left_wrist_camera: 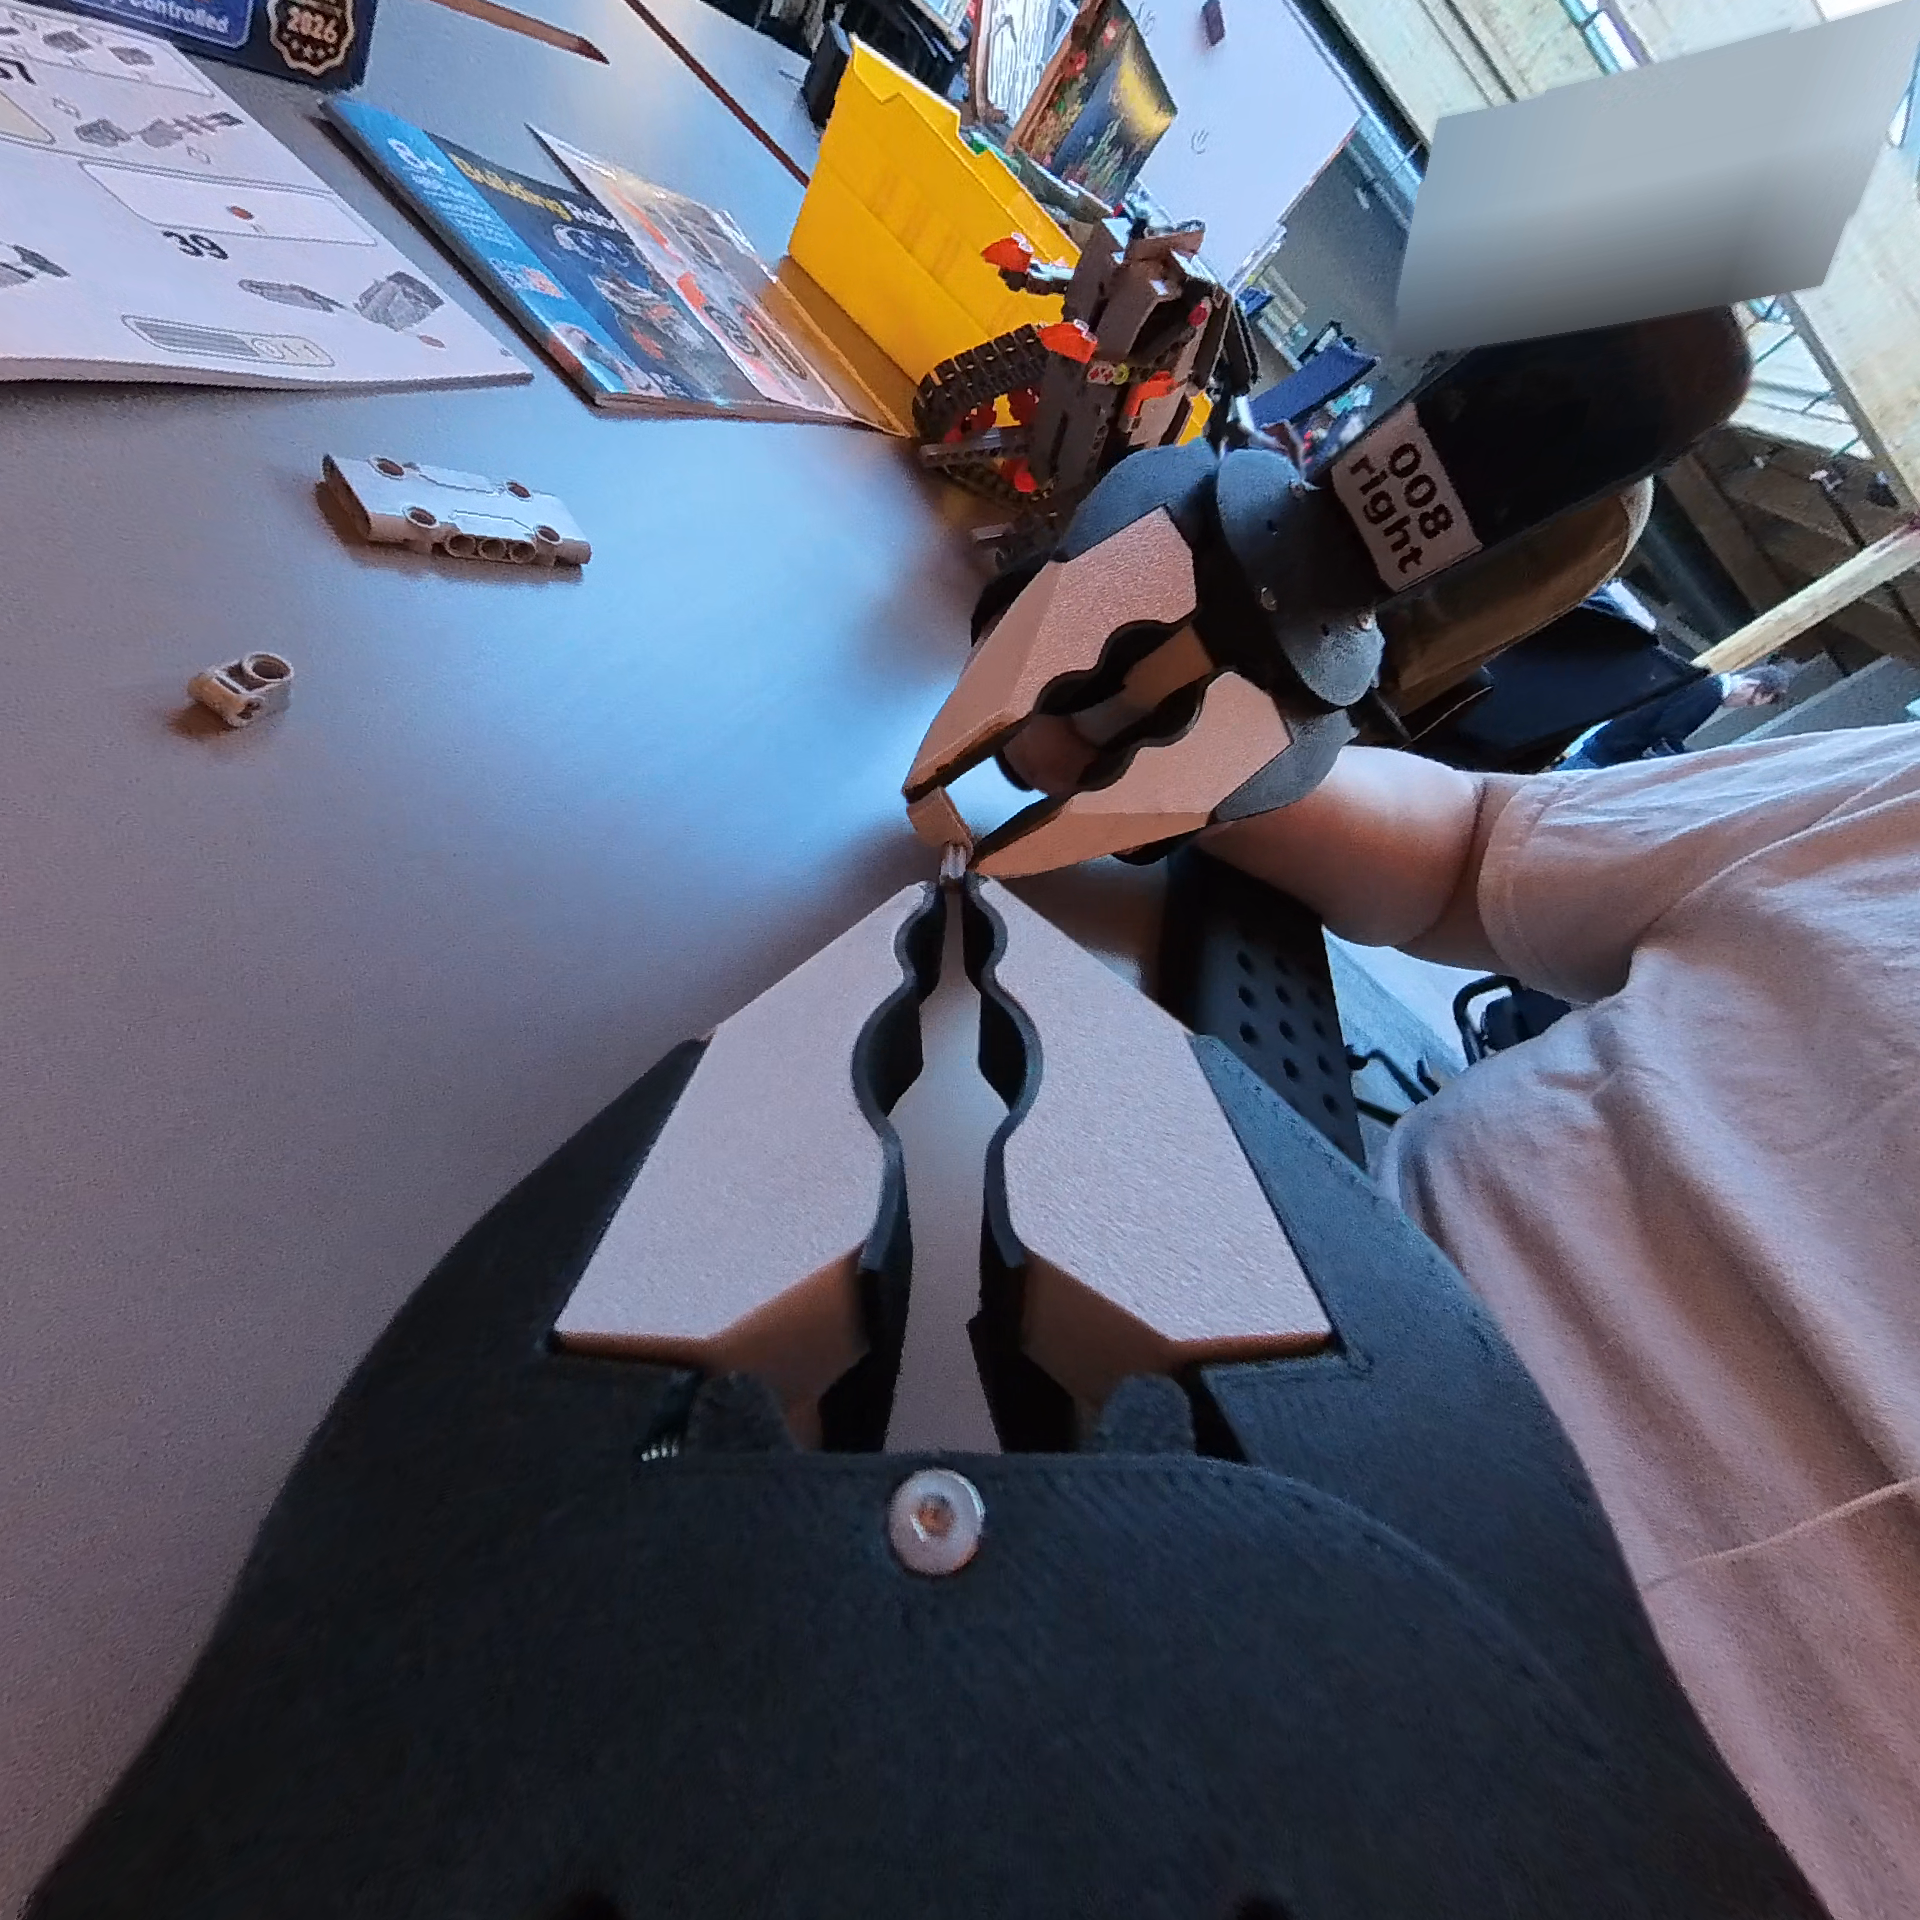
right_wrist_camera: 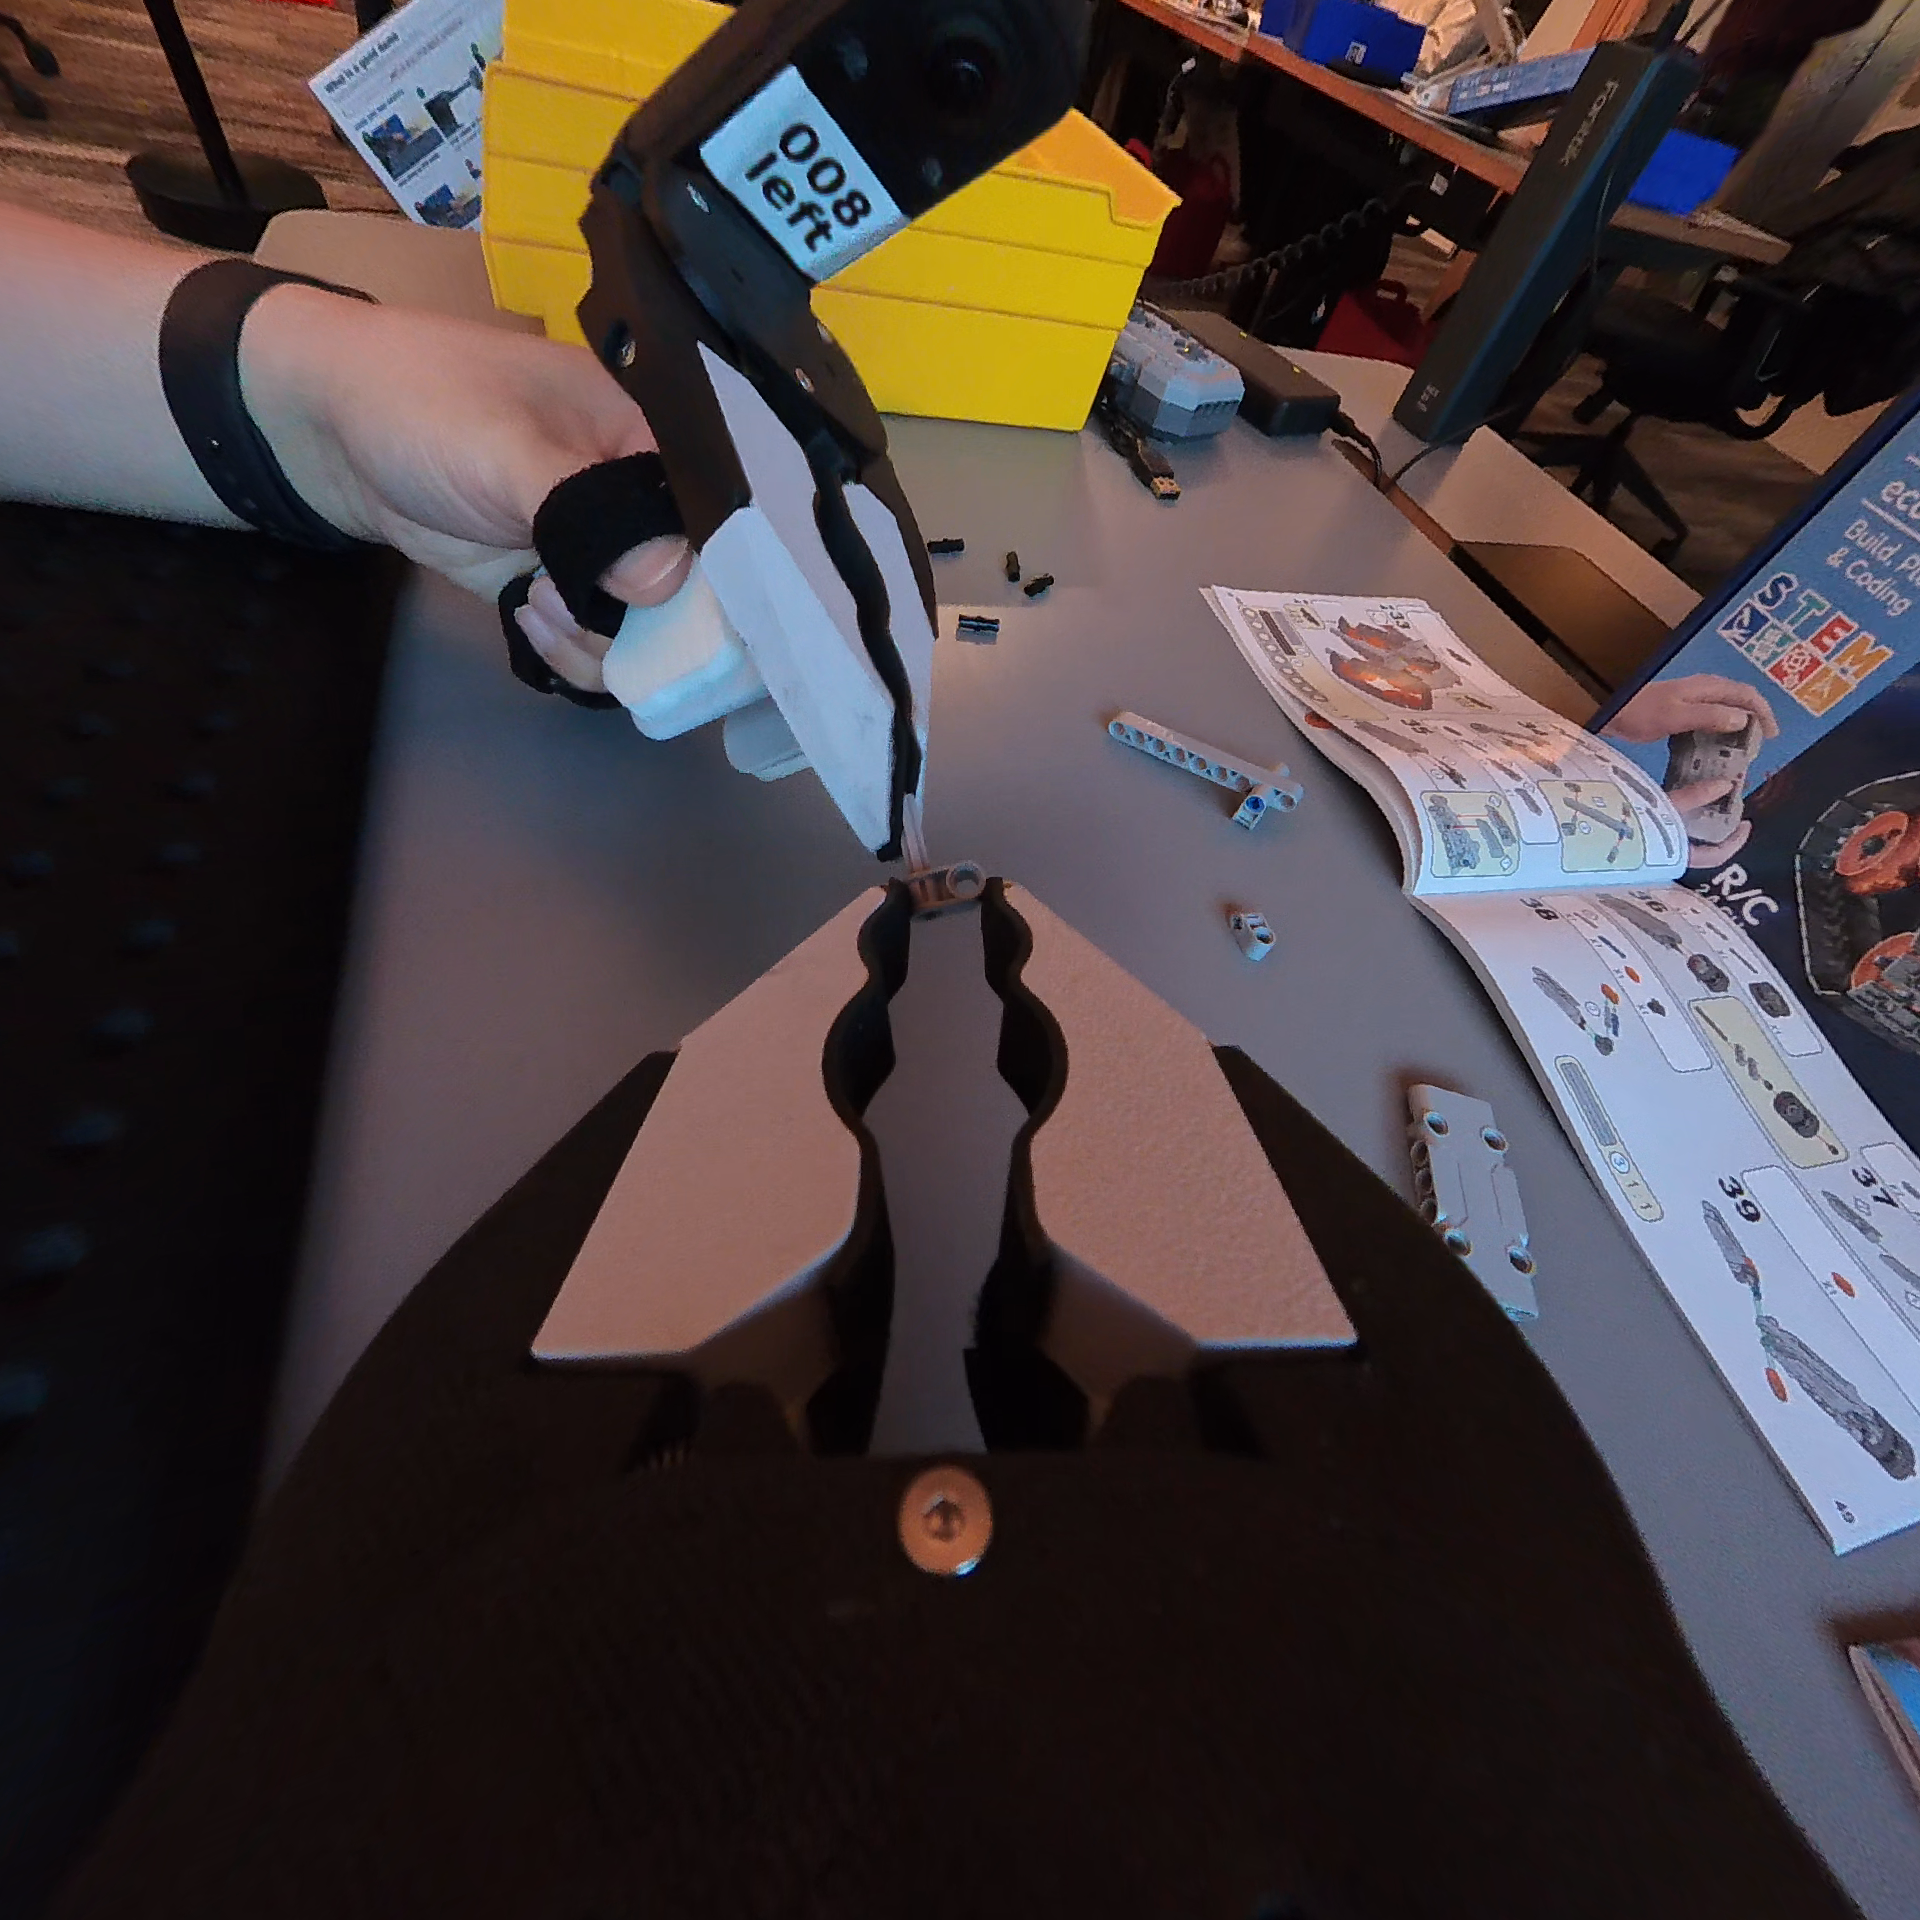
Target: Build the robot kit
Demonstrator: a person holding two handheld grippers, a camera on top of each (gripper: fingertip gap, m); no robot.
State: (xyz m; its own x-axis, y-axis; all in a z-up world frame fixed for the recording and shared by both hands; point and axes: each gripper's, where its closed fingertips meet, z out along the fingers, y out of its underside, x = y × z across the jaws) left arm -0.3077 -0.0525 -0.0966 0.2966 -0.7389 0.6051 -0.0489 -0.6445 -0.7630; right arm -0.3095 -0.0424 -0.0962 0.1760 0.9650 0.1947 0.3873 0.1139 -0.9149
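2 close wrist views face each other over table [left_wrist_camera: 520, 831].

The small grey pin [left_wrist_camera: 951, 864] between the left gripper [left_wrist_camera: 948, 883] tips is mostly hidden by the pads; its shape cannot be told. The instruction booklet [right_wrist_camera: 1662, 1195] is cut off at the right edge, as is the blue box [right_wrist_camera: 1787, 665] behind it. The yellow bin [right_wrist_camera: 987, 301] is partly hidden by the left gripper's body. Black pegs [right_wrist_camera: 977, 625] far on the table [right_wrist_camera: 623, 831] are too small to tell apart. A grey mosaic patch covers the upper right of the left wrist view.
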